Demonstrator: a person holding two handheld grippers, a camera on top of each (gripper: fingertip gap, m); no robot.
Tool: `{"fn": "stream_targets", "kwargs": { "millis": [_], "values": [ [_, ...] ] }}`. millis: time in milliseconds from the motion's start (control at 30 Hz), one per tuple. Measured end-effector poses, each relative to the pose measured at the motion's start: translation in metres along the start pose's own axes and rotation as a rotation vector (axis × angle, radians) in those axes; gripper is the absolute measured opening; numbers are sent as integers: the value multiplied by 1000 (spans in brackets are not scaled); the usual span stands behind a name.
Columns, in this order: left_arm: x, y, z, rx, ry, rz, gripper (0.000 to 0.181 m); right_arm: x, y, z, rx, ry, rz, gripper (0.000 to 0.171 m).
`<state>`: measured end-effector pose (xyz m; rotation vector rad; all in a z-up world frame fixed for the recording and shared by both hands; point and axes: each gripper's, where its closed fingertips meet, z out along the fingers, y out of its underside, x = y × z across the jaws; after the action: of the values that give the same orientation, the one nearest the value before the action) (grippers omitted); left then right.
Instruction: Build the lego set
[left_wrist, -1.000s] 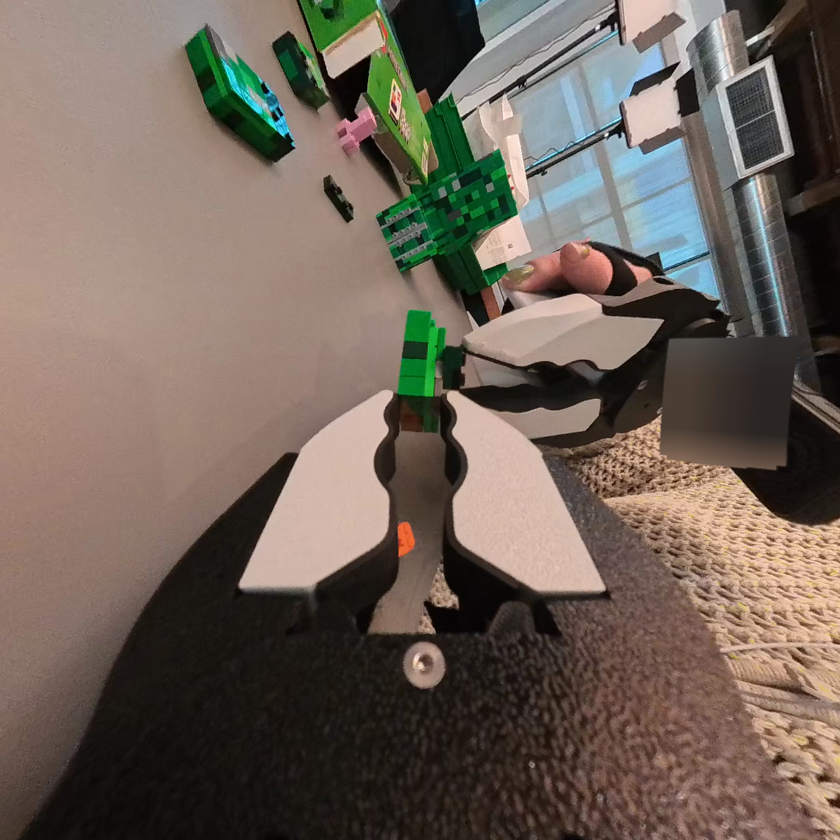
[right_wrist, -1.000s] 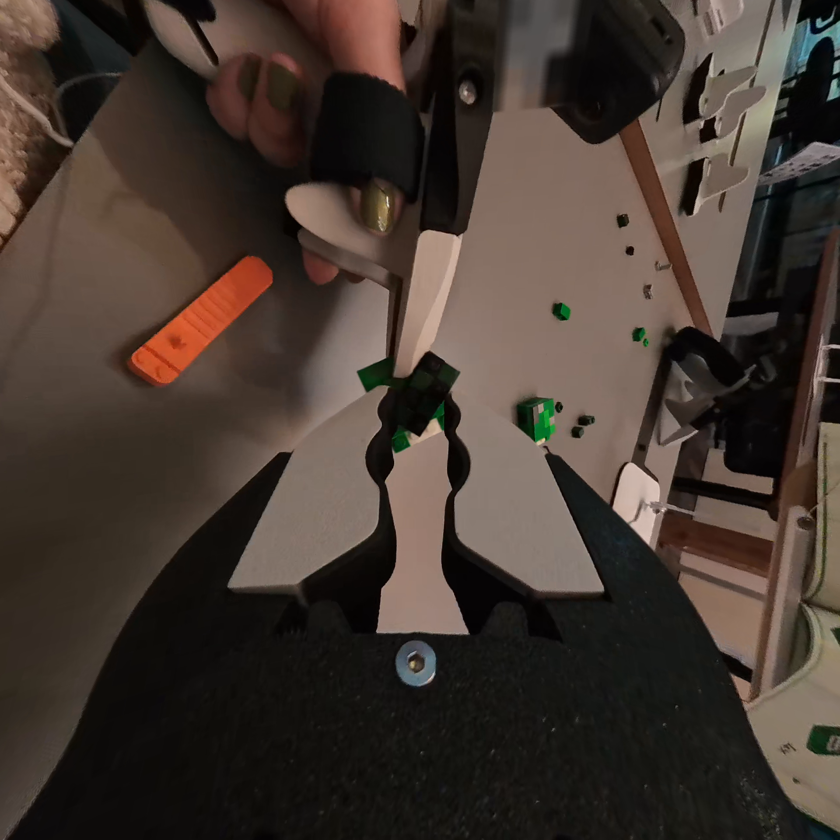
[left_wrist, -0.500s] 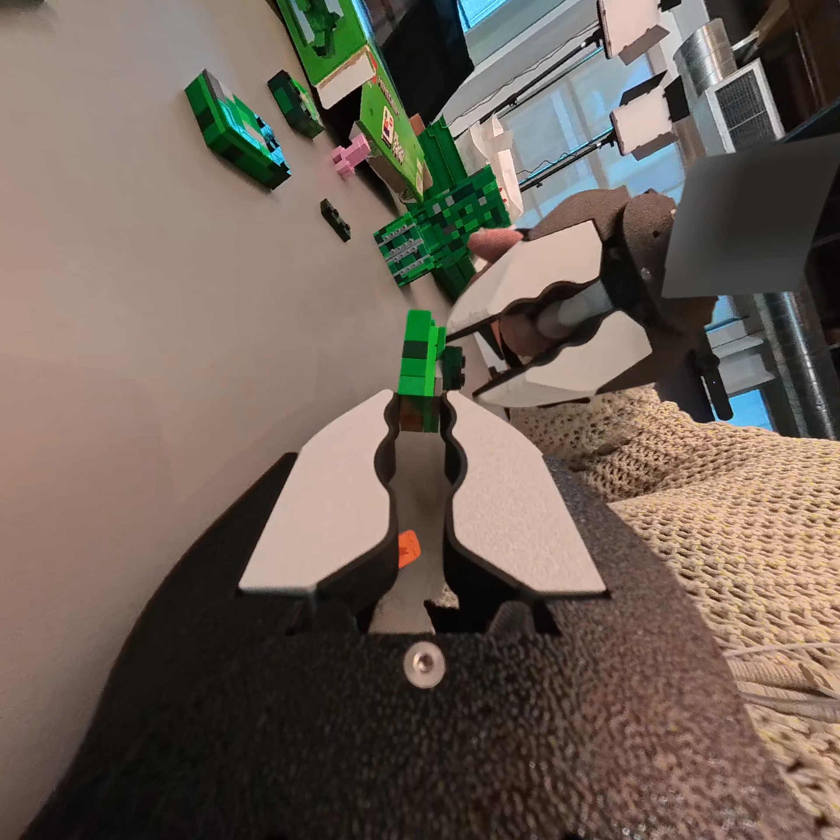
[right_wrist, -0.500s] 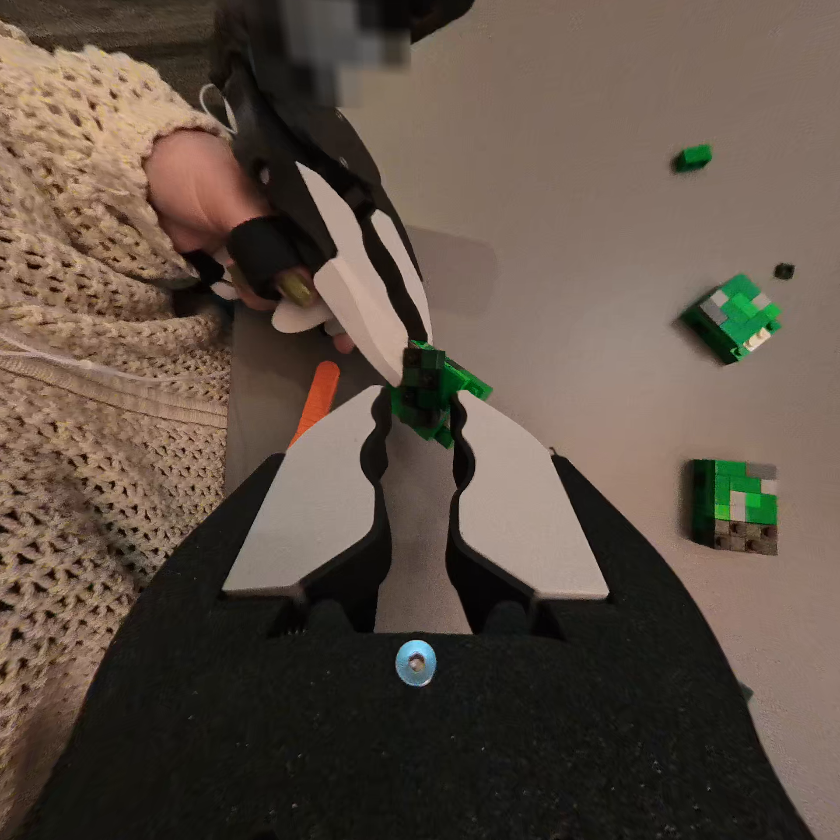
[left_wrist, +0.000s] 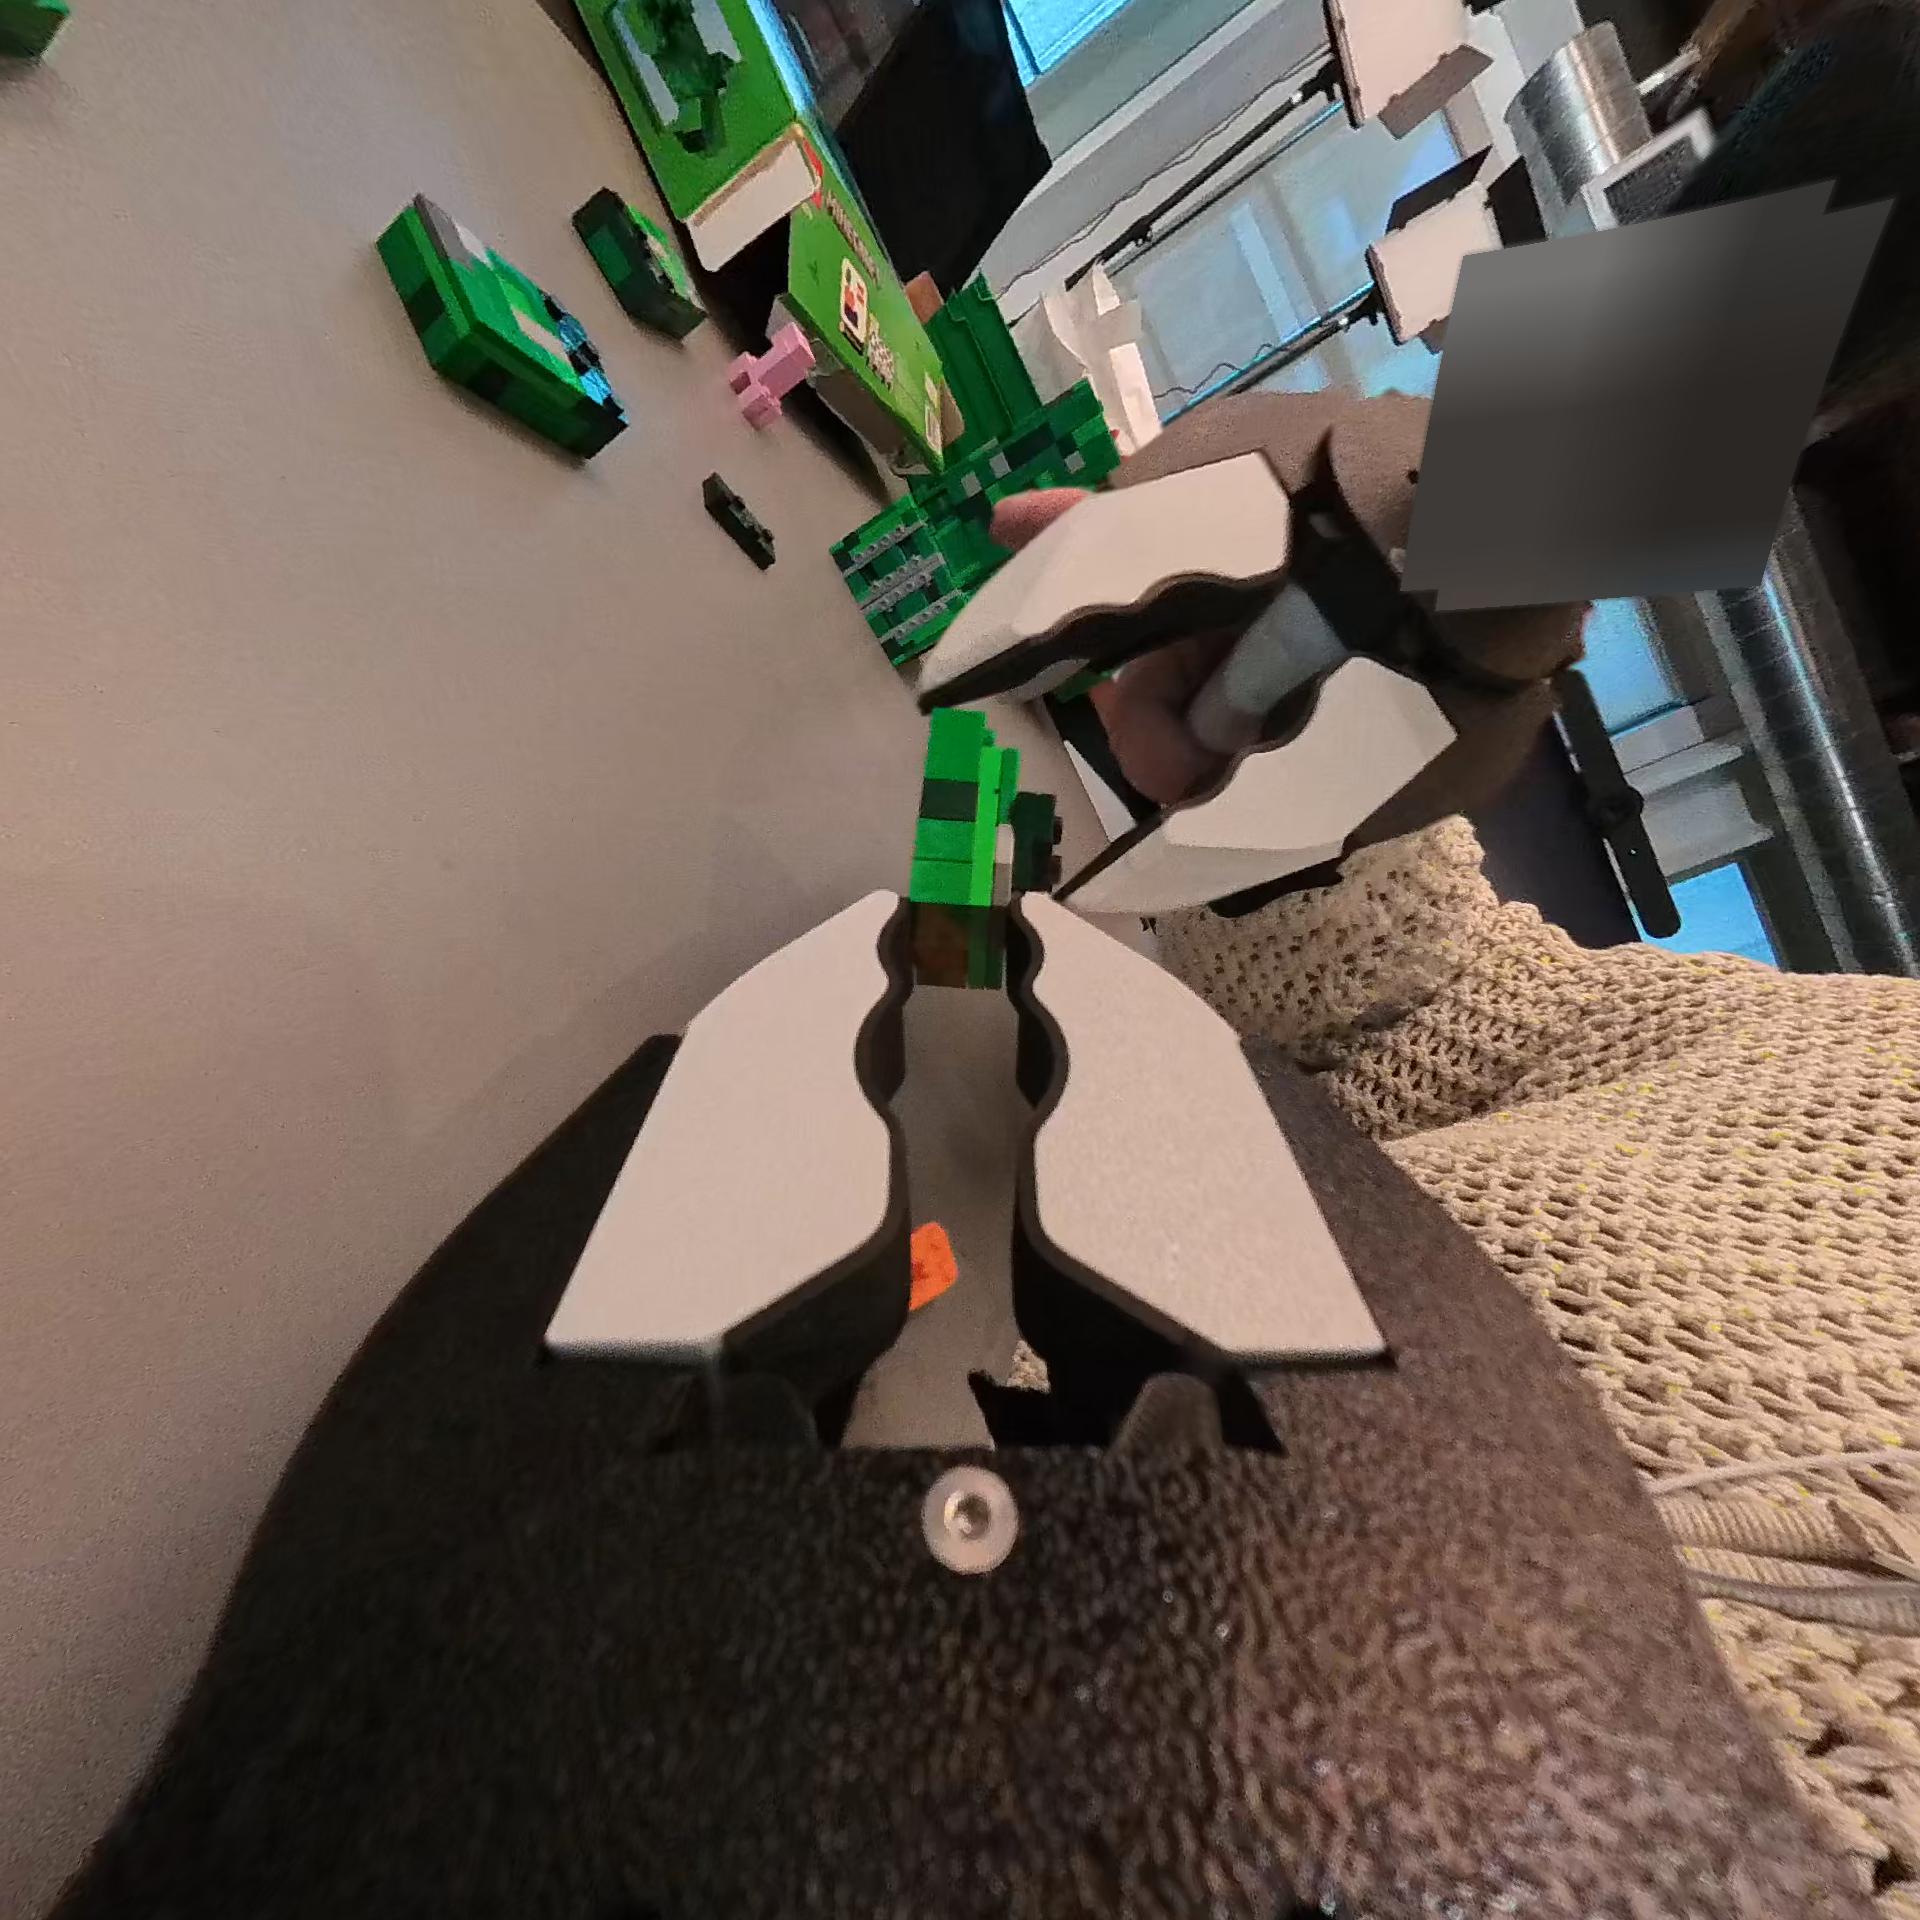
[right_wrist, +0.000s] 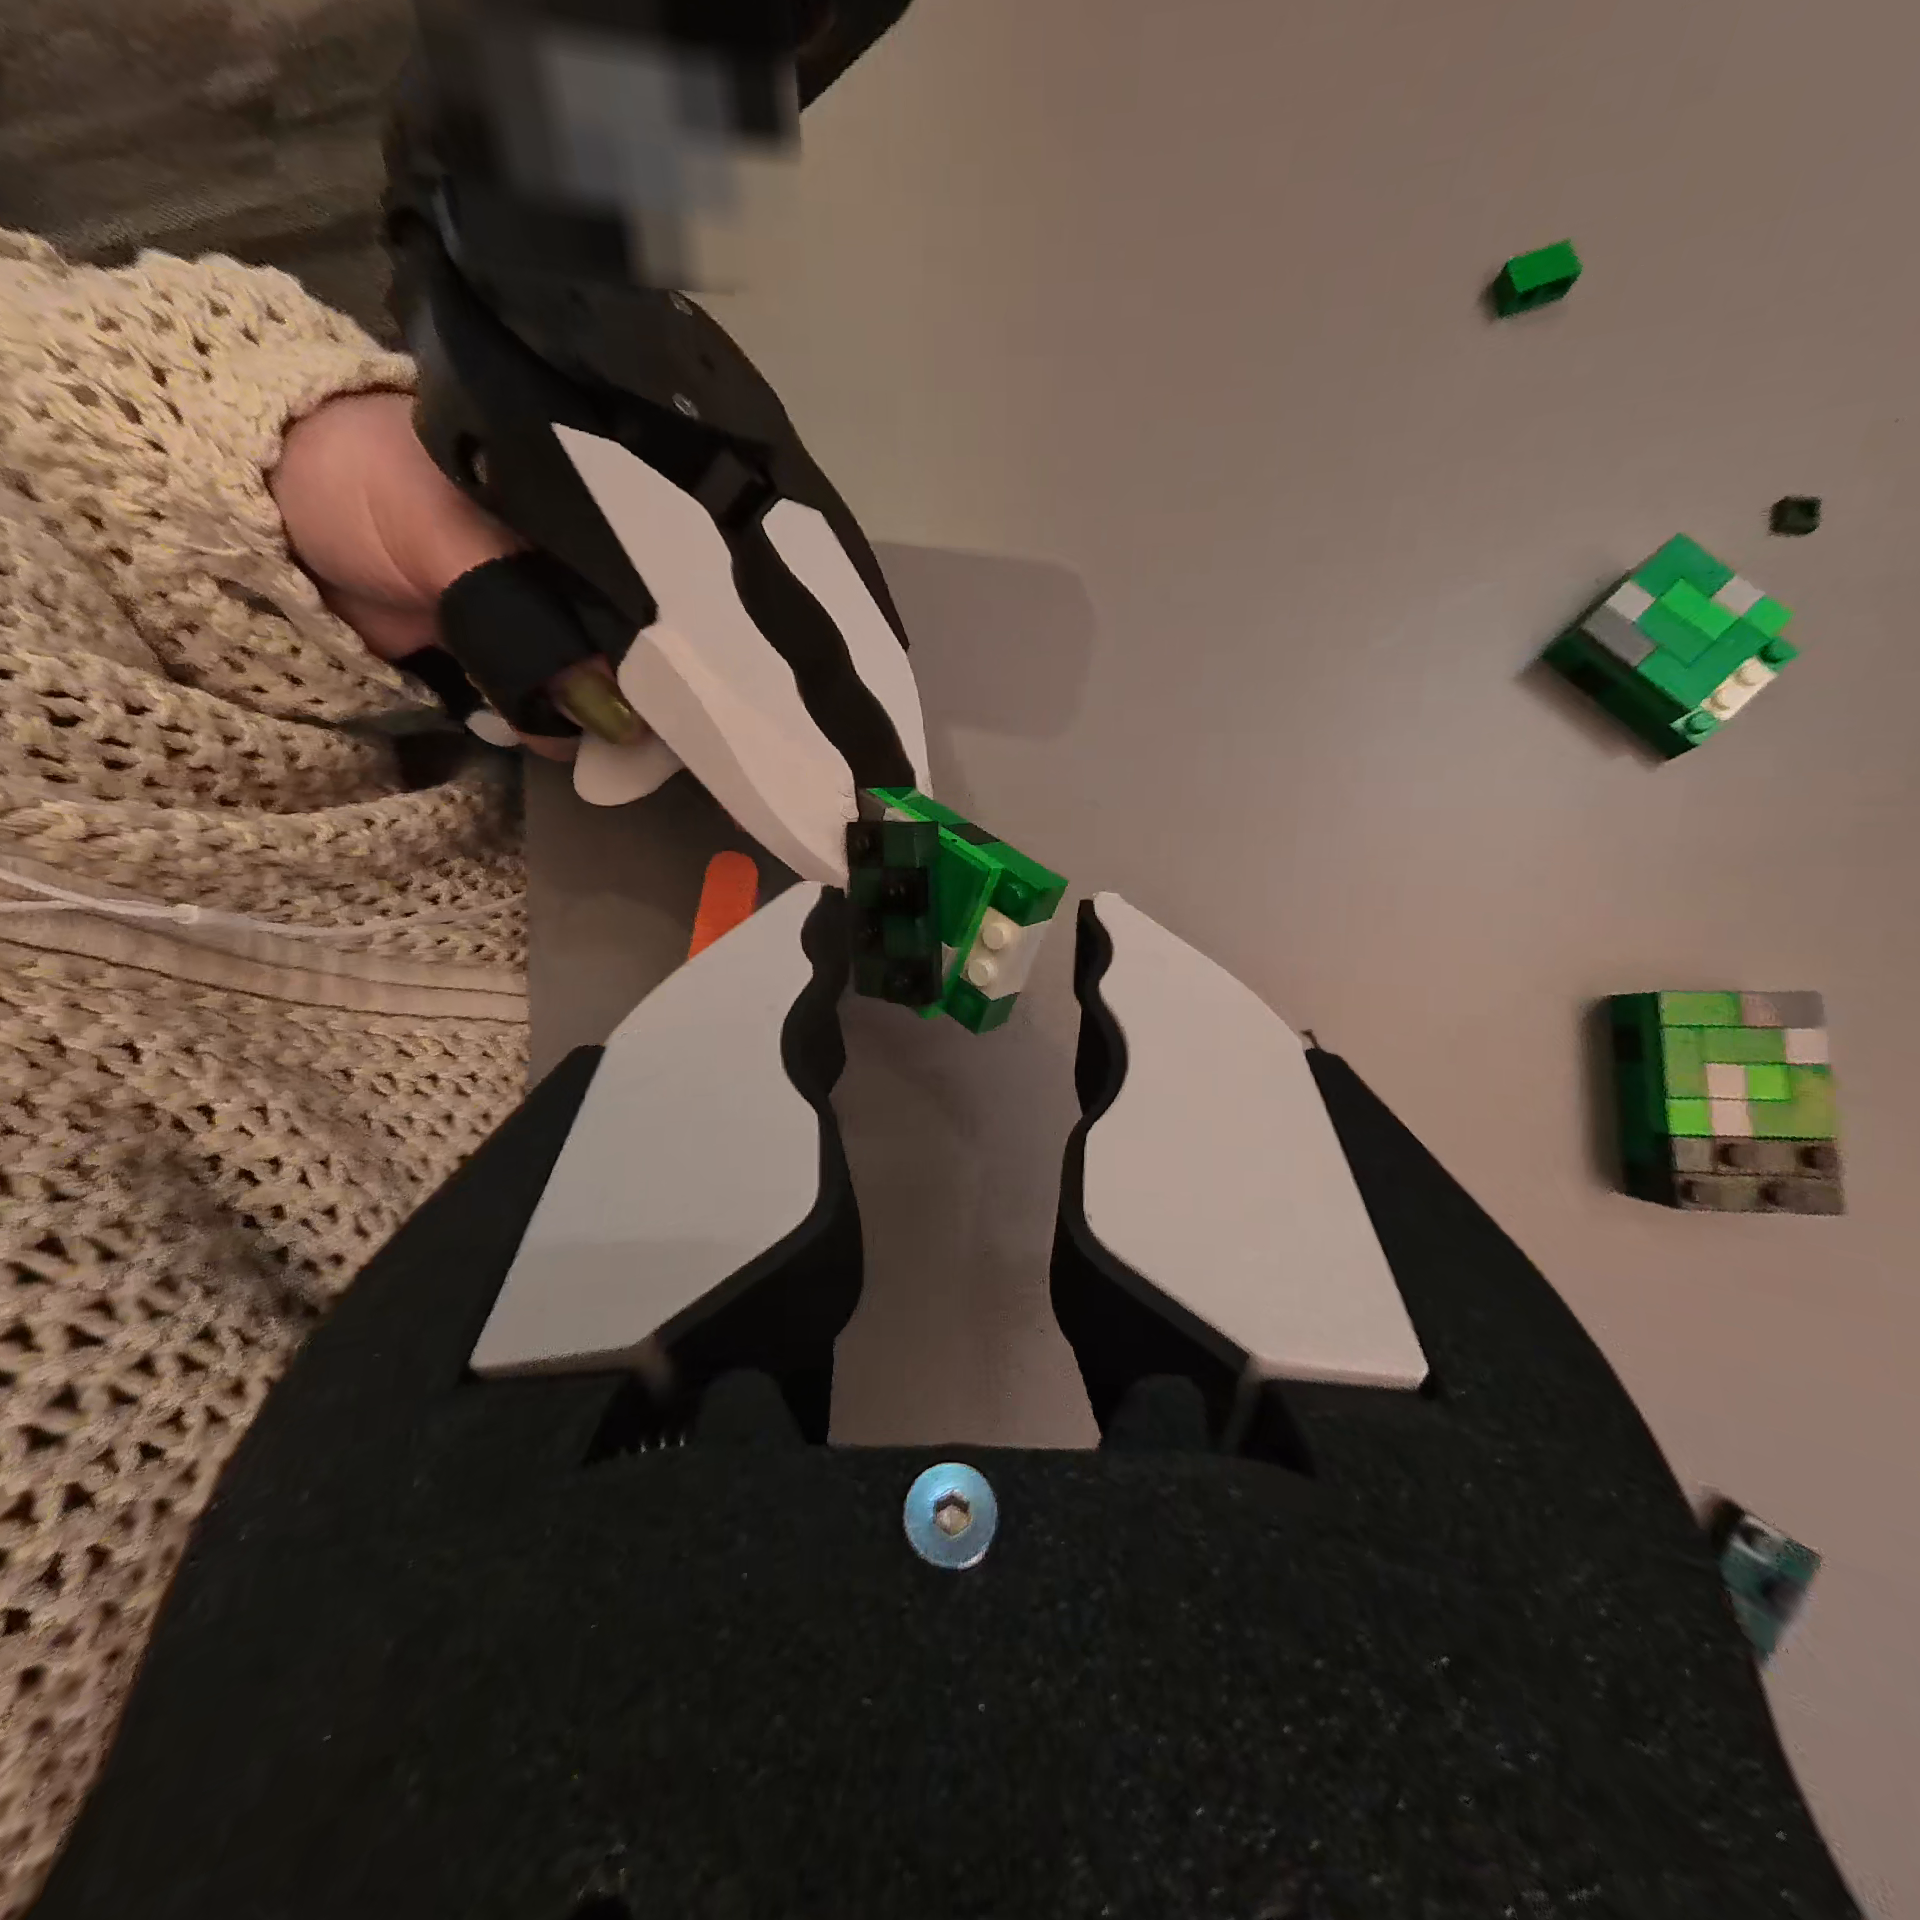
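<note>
Bare table (right_wrist: 1299, 416) lies clear between the held green assembly (right_wrist: 956, 914) and two green blocks (right_wrist: 1673, 644).

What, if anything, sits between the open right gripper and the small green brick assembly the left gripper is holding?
Nothing visible does. The right gripper is open, and the green brick assembly sits directly between its fingertips, close against one finger with a clear gap to the other. The left gripper clamps the assembly's opposite end, away from that gap.
</note>
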<state>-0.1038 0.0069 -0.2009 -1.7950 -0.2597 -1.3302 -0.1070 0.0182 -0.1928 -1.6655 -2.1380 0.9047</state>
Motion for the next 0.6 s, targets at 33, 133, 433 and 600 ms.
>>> {"fn": "stream_targets", "kwargs": {
  "millis": [33, 133, 433, 600],
  "values": [
    [1, 0, 0, 0, 7, 0, 16, 0, 1, 1, -2, -17, 18, 41],
    [3, 0, 0, 3, 20, 6, 16, -4, 2, 1, 6, -78, 74, 37],
    [14, -3, -2, 33, 111, 24, 16, -7, -6, -11, 92, -162, 157, 30],
    [22, -6, -5, 44, 150, 62, 16, -11, -12, -20, 148, -226, 202, 26]
  ]
}}
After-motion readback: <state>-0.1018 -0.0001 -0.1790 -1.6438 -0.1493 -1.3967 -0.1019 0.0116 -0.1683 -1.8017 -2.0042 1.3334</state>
